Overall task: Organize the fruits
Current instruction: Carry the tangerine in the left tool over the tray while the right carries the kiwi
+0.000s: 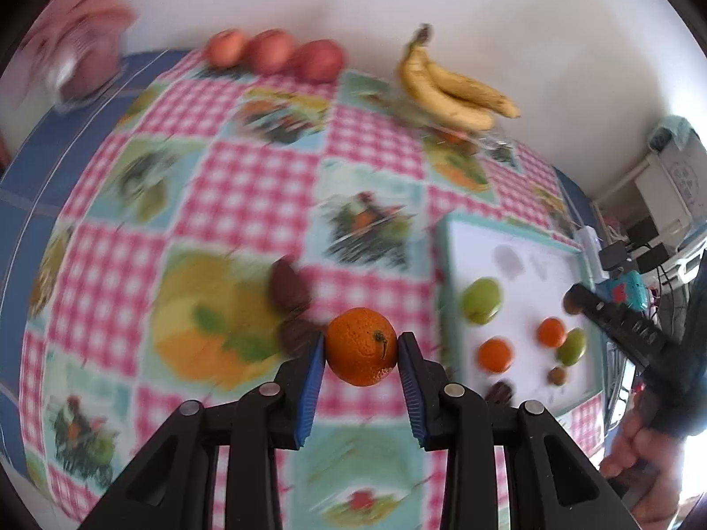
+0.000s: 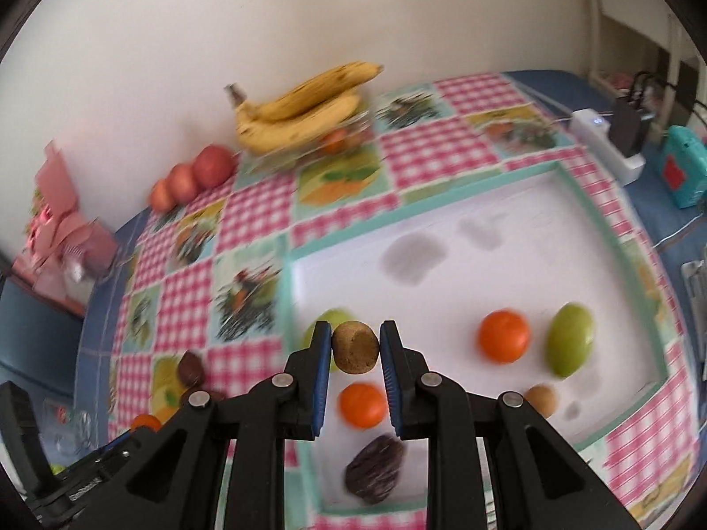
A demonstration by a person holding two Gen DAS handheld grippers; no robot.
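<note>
My left gripper [image 1: 361, 346] is shut on an orange mandarin [image 1: 361, 346] and holds it above the checked tablecloth, left of the white tray [image 1: 548, 260]. My right gripper [image 2: 355, 346] is shut on a brown kiwi [image 2: 355, 346] and holds it over the tray's [image 2: 508, 203] left part. In the tray lie two mandarins [image 2: 504, 335] [image 2: 362, 404], two green fruits [image 2: 569, 339] [image 2: 336, 316], a kiwi [image 2: 541, 399] and a dark wrinkled fruit [image 2: 375, 468]. Two dark fruits [image 1: 288, 289] [image 1: 300, 335] lie on the cloth just beyond the left gripper.
Bananas [image 1: 450, 84] rest on a glass bowl at the back by the wall. Three red apples [image 1: 274, 51] line the back wall. A pink box [image 2: 66, 229] stands at the far left. A white charger [image 2: 612, 141] and a teal device [image 2: 682, 168] sit right of the tray.
</note>
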